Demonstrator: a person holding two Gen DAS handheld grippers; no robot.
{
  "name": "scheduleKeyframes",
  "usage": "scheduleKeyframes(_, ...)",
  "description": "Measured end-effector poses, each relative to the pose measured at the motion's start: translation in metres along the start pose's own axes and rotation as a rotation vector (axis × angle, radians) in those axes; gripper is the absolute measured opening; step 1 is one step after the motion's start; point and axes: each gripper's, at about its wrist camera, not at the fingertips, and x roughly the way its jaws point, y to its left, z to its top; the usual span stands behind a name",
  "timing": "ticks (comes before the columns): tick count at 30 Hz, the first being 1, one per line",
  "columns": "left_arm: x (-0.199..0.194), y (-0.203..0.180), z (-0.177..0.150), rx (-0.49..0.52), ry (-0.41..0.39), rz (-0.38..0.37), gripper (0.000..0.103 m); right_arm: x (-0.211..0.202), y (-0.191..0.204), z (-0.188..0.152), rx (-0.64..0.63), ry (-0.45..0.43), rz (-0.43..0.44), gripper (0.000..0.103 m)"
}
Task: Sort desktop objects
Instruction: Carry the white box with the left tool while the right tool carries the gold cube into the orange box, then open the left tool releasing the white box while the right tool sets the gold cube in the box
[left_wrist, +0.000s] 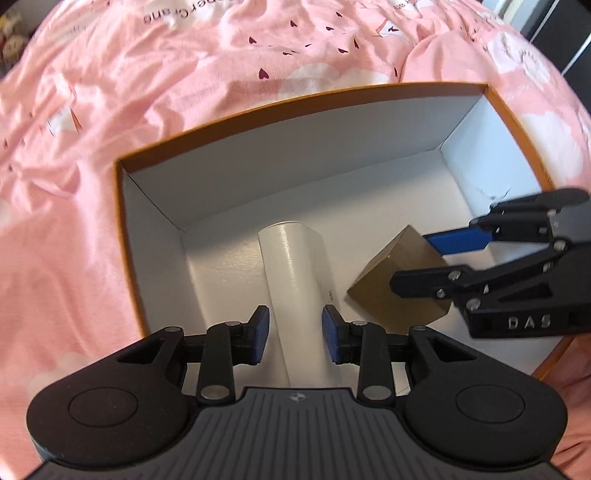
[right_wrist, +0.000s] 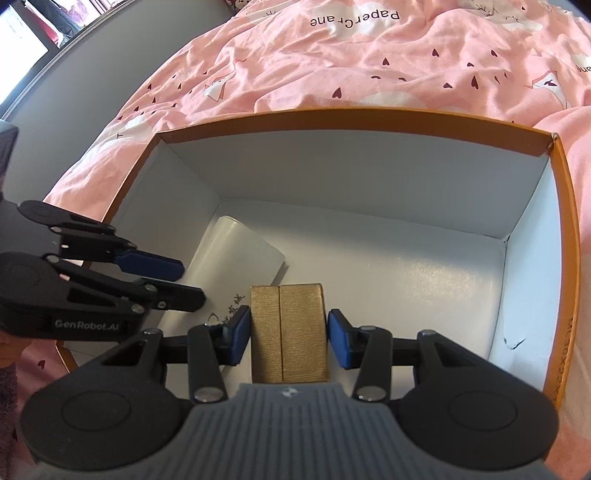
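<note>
Pink bedding (right_wrist: 406, 55) printed with hearts and paper cranes spreads under everything you are working on, and the orange-rimmed box (right_wrist: 369, 118) with its white interior sits on it. Inside that box lies a white cylinder (left_wrist: 295, 266) on its side, and just beside it a small gold-brown box (right_wrist: 290, 332).

Your left gripper (left_wrist: 295, 332) hangs over the near end of the cylinder with its jaws part open; a sliver of gap shows between each blue pad and the tube, so you have let go of it. Your right gripper (right_wrist: 288, 339) straddles the gold-brown box, jaws about half open, the left pad close against its side and the right pad standing slightly off; I read that as no firm hold, though contact on the left cannot be ruled out.

Both items look delivered, so you seem to be at the release step. Next, lift each gripper straight up, without nudging either item.

Only the right wrist view shows printed characters on the box floor and a grey floor beyond the bed.
</note>
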Motion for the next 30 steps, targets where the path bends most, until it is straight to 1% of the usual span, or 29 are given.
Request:
scheduleKeyframes(3, 0.002, -0.011, -0.005, 0.066, 0.005, 0.082, 0.035, 0.000, 0.002, 0.000, -0.005, 0.002, -0.005, 0.048)
scheduleKeyframes(5, 0.003, -0.016, -0.008, 0.091, 0.004, 0.112, 0.035, 0.000, 0.003, 0.000, -0.012, 0.003, -0.008, 0.048)
scheduleKeyframes(7, -0.001, -0.013, -0.013, 0.086, -0.006, 0.128, 0.034, 0.000, 0.004, 0.000, -0.010, 0.008, -0.010, 0.048)
scheduleKeyframes(9, -0.012, -0.009, -0.015, 0.061, -0.040, 0.117, 0.034, 0.001, 0.006, 0.002, -0.008, 0.005, -0.017, 0.048)
scheduleKeyframes(13, -0.044, 0.007, -0.021, -0.015, -0.160, 0.088, 0.034, 0.005, 0.012, 0.014, -0.010, -0.019, -0.043, 0.047)
scheduleKeyframes(16, -0.063, 0.020, -0.023, -0.066, -0.223, 0.110, 0.034, 0.010, 0.020, 0.029, -0.039, -0.048, -0.079, 0.047)
scheduleKeyframes(18, -0.069, 0.029, -0.023, -0.093, -0.231, 0.119, 0.034, 0.016, 0.025, 0.039, -0.071, -0.059, -0.112, 0.047)
scheduleKeyframes(21, -0.071, 0.038, -0.027, -0.119, -0.225, 0.118, 0.034, 0.028, 0.030, 0.050, -0.106, -0.053, -0.153, 0.047)
scheduleKeyframes(26, -0.066, 0.047, -0.042, -0.137, -0.209, 0.108, 0.034, 0.041, 0.046, 0.054, -0.172, -0.050, -0.129, 0.047)
scheduleKeyframes(29, -0.064, 0.049, -0.048, -0.138, -0.205, 0.096, 0.034, 0.045, 0.056, 0.050, -0.204, -0.020, -0.075, 0.047)
scheduleKeyframes(30, -0.064, 0.049, -0.049, -0.138, -0.208, 0.092, 0.034, 0.046, 0.060, 0.049, -0.222, -0.020, -0.085, 0.047)
